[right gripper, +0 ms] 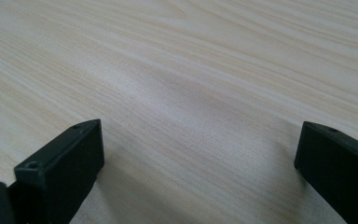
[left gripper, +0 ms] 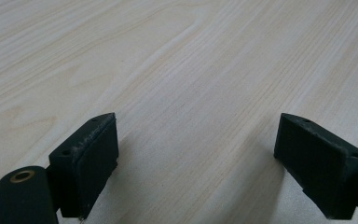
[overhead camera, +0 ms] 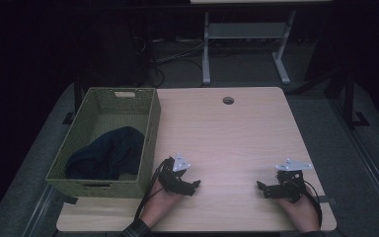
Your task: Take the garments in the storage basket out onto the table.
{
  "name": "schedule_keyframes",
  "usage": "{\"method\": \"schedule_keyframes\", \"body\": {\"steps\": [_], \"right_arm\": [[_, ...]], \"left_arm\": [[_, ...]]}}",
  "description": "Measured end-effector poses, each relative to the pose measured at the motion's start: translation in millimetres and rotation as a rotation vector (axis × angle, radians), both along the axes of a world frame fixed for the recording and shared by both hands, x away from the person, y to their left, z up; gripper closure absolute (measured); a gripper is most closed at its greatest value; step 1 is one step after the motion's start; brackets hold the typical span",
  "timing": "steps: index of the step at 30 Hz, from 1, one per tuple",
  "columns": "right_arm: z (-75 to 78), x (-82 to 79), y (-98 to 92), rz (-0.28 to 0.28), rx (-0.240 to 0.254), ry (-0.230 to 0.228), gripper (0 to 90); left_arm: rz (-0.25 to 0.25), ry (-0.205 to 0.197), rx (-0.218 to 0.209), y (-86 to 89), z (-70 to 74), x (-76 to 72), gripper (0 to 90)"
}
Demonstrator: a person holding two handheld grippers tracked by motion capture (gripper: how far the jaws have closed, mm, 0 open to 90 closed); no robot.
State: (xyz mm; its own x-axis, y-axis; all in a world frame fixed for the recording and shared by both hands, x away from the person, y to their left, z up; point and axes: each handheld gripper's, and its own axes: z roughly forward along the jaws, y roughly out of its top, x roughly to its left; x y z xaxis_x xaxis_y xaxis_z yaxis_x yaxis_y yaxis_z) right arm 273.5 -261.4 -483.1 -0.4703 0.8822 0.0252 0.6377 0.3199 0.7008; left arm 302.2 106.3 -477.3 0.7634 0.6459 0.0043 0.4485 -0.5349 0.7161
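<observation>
My left gripper (overhead camera: 190, 186) rests low over the light wooden table (overhead camera: 227, 133) near its front edge, just right of the green woven basket (overhead camera: 150, 143). Its jaws stand wide apart in the left gripper view, with bare wood between them (left gripper: 196, 154). My right gripper (overhead camera: 265, 189) sits near the front right of the table, pointing left. In the right gripper view its black jaws are also spread, with nothing between them (right gripper: 200, 158). A dark blue cloth (overhead camera: 107, 153) lies bunched inside the basket.
The basket stands along the table's left side, its near end overhanging nothing I can tell. A round cable hole (overhead camera: 228, 100) sits near the table's far edge. A white desk frame (overhead camera: 244, 44) stands on the floor beyond.
</observation>
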Motion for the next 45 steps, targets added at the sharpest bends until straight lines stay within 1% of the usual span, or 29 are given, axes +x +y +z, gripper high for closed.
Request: {"method": "schedule_keyframes", "body": {"steps": [10,12,18,21,23,26,31,32,37,45], "right_arm": [[0.0,0.0,0.0,-0.001,0.0,0.001,1.0],[0.0,0.0,0.0,0.0,0.0,0.001,1.0],[0.0,0.0,0.0,0.0,0.0,0.001,1.0],[0.0,0.0,0.0,0.0,-0.001,0.0,1.0],[0.1,0.0,0.0,0.0,-0.001,0.0,1.0],[0.1,-0.1,0.1,-0.001,0.001,0.002,1.0],[0.1,-0.1,0.1,-0.001,0.001,0.002,1.0],[0.1,-0.1,0.1,-0.001,0.0,0.002,1.0],[0.1,-0.1,0.1,-0.001,0.001,0.002,1.0],[0.1,0.0,0.0,0.0,-0.001,0.0,1.0]], "left_arm": [[-0.009,-0.003,0.003,0.7,0.1,-1.5,13.0],[-0.015,0.003,0.003,1.0,0.4,-2.5,13.0],[-0.014,0.002,-0.006,0.6,0.1,-3.5,12.8],[-0.023,0.009,-0.002,0.0,1.0,-4.0,12.9],[-0.026,0.016,0.002,-0.4,2.4,-4.6,12.8],[-0.022,0.011,-0.001,-0.5,6.1,-5.1,12.9],[-0.027,0.015,0.001,1.3,11.2,-6.3,12.9],[-0.026,0.014,-0.005,1.6,11.6,-6.4,12.9],[-0.031,0.019,0.003,2.1,13.4,-6.5,12.9],[-0.048,0.015,0.002,1.3,22.1,-8.0,13.1]]}}
